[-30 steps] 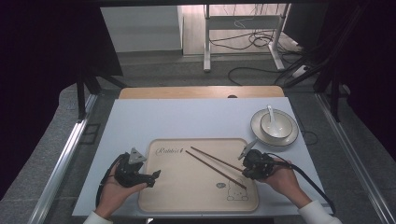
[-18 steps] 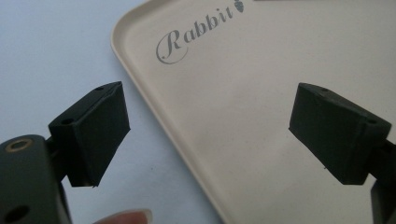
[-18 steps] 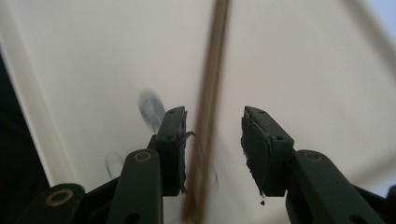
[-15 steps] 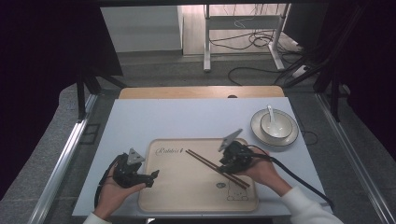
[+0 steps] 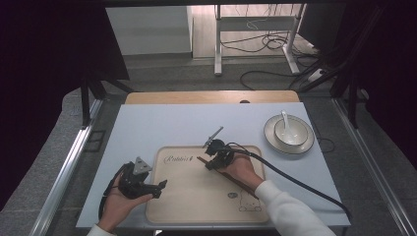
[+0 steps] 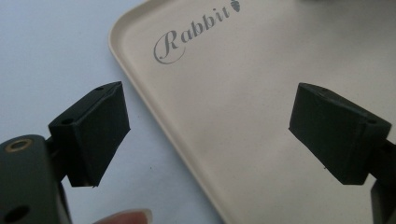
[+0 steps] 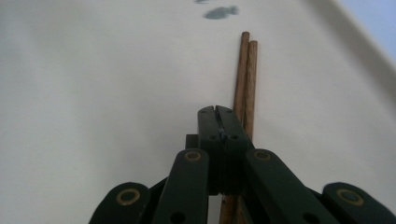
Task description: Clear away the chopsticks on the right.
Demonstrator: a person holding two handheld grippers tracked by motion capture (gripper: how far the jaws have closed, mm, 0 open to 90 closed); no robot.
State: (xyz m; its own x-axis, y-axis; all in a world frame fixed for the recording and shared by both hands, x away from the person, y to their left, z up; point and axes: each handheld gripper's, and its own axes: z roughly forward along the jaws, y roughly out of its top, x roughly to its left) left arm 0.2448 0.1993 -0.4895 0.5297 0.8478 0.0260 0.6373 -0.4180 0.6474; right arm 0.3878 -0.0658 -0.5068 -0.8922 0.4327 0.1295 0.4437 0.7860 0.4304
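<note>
high view, chopsticks [image 5: 231,178] on tray [image 5: 196,206], spoon [image 5: 286,123] in bowl [image 5: 289,134], right fingers [image 7: 218,122] seemingly together, left fingers [image 6: 93,130] apart

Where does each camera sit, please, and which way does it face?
High view: above the person's side, looking forward and down on the table; both hands, left gripper, right gripper.
Left gripper view: on the left gripper, looking along open jaws at the tray corner; a fingertip shows.
Right gripper view: on the right gripper, jaws shut, beside the chopsticks.
All three share the tray.
</note>
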